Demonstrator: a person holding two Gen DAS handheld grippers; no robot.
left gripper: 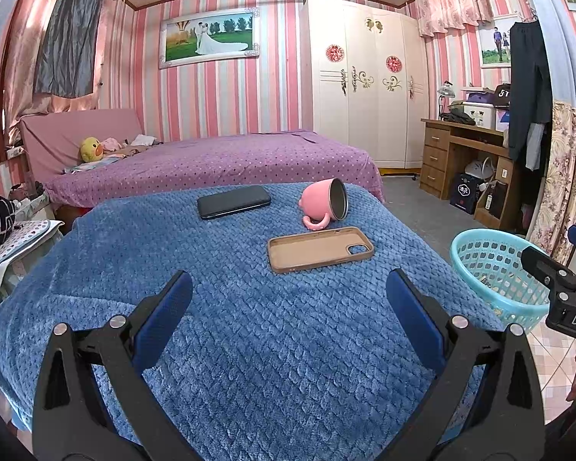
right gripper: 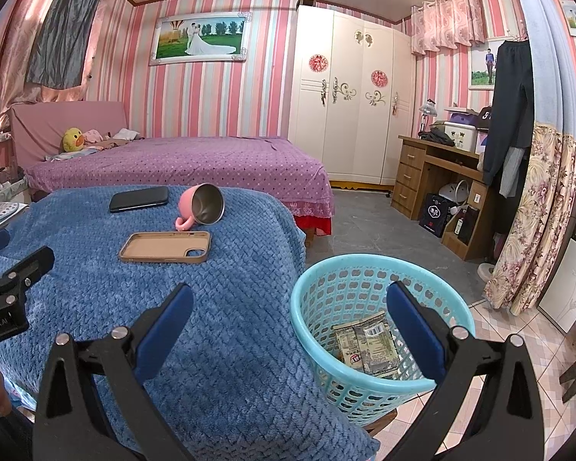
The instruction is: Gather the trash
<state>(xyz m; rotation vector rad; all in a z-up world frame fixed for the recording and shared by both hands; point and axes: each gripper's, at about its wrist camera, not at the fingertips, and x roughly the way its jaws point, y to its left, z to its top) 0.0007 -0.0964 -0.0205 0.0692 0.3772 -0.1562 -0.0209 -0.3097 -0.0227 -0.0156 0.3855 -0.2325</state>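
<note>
Both tools, left tool (left gripper: 288, 315) and right tool (right gripper: 288, 326), stand apart, empty. Wrappers (right gripper: 366, 344) in the basket (right gripper: 307, 330) appear light, crinkly and slippery; any remaining ones are best pinched at an edge.

Blue blanket (left gripper: 249, 345): plush waffle-textured cloth. Basket (right gripper: 315, 330): glossy perforated plastic. Mug (right gripper: 201, 204): matt pink outside, brushed metal inside. Wrappers (right gripper: 368, 340): shiny foil.

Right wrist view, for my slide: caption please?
Open hand-held gripper above turquoise basket holding snack wrappers beside blue blanket.
</note>
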